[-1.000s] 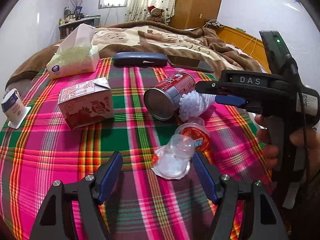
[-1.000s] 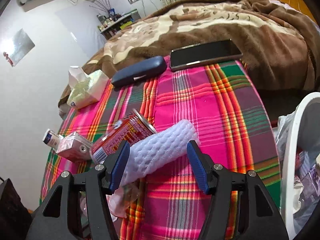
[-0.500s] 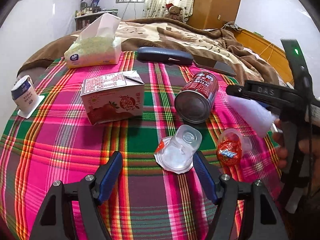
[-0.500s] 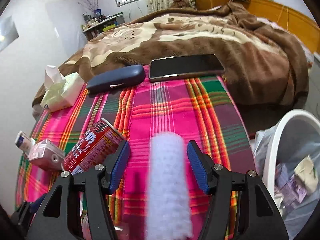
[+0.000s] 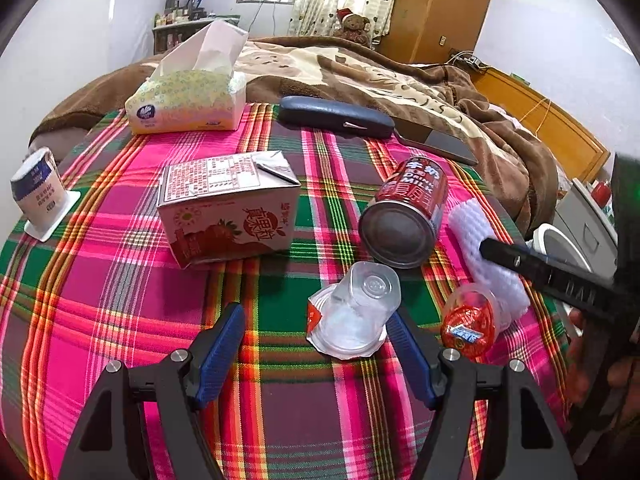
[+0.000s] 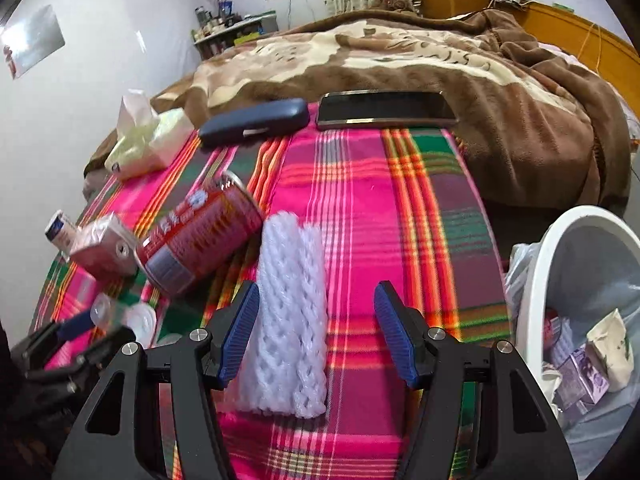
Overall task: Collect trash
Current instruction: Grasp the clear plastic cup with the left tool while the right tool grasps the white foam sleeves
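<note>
With both grippers spread and empty, the right gripper (image 6: pixel 316 336) should centre over the foam net (image 6: pixel 288 320) before pinching, while the left gripper (image 5: pixel 316 344) squares up around the clear cup (image 5: pixel 354 312).

Foam net swung round between the right jaws

The white foam net (image 6: pixel 288 320), earlier pointing toward two o'clock, now points toward twelve, against the left pad.

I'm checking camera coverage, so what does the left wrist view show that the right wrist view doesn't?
Only the left wrist view shows the red-wrapped jelly cup and wardrobe. Only the right wrist view shows the inside of the white trash bin and the wall poster. Both show the red can, foam sleeve and tissue pack.
</note>
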The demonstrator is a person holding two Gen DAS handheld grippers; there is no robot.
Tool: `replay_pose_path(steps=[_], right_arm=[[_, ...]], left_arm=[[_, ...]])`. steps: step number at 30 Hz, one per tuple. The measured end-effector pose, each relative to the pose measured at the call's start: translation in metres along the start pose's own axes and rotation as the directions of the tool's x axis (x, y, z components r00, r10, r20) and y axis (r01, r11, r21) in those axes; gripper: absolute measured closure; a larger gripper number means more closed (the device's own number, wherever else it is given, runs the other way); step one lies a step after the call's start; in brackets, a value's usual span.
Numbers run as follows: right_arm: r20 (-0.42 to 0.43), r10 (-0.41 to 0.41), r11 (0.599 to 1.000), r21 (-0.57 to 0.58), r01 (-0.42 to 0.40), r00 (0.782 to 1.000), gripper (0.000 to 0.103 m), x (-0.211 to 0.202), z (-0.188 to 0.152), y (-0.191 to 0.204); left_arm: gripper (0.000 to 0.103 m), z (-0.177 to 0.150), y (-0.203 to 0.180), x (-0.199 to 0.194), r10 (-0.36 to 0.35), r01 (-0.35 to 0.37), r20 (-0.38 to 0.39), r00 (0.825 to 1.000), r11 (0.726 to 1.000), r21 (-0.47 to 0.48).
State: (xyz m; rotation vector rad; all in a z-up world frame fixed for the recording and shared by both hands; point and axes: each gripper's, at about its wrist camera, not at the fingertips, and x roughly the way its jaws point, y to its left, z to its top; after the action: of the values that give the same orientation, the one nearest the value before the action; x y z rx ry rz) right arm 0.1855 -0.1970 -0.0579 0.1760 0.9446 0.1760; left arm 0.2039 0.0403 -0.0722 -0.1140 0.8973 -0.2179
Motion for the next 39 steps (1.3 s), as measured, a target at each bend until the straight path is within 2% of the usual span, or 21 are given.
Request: replay_pose_path(steps=[2,5,10,12,14,16,17,23,39], right_arm=[[-0.010,0.017,1.000,-0.003,-0.017,1.000,0.042,0.003,-0.001,0.002],[-0.006,0.000,0.999,-0.039,-0.001,1.000,0.042,0.004,-0.002,0.007],[0.002,0.002,0.999,-0.040,-0.002,1.000,0.042,0.001,-0.005,0.004],[0.005,-0.001,0.999,-0.046,0.002,1.000,0.046,0.001,-0.006,0.005],[0.003,0.027,0.999,-0.045,-0.027,1.000,0.059,0.001,-0.007,0.006],[0.003,0.045,0.998,-0.047,-0.045,0.999,0.066,0.000,-0.008,0.008],[0.004,0.052,0.998,-0.046,-0.052,0.999,0.072,0.000,-0.008,0.008],[0.022,0.062,0.997,-0.050,-0.061,0.998,0.079,-0.005,-0.011,0.010],[0.088,0.073,0.997,-0.023,-0.071,0.993,0.080,-0.033,-0.017,0.003]], left_arm=[[0.031,0.001,-0.001,0.001,0.004,-0.004,0.002,1.000,1.000,0.006],[0.032,0.005,-0.007,0.006,0.003,-0.003,0.004,1.000,1.000,0.020],[0.045,0.008,-0.013,0.012,0.023,-0.023,0.002,1.000,0.999,0.039],[0.051,0.009,-0.014,0.013,0.017,-0.017,0.003,1.000,0.999,0.035],[0.055,0.008,-0.014,0.014,0.023,-0.023,0.002,1.000,0.999,0.040],[0.063,0.008,-0.014,0.014,0.020,-0.020,0.002,1.000,0.999,0.043],[0.063,0.008,-0.014,0.014,0.023,-0.023,0.003,1.000,0.999,0.044],[0.065,0.007,-0.013,0.010,0.012,-0.012,0.009,1.000,0.999,0.030],[0.065,0.001,-0.030,-0.027,0.029,-0.034,0.071,0.997,0.997,0.067]])
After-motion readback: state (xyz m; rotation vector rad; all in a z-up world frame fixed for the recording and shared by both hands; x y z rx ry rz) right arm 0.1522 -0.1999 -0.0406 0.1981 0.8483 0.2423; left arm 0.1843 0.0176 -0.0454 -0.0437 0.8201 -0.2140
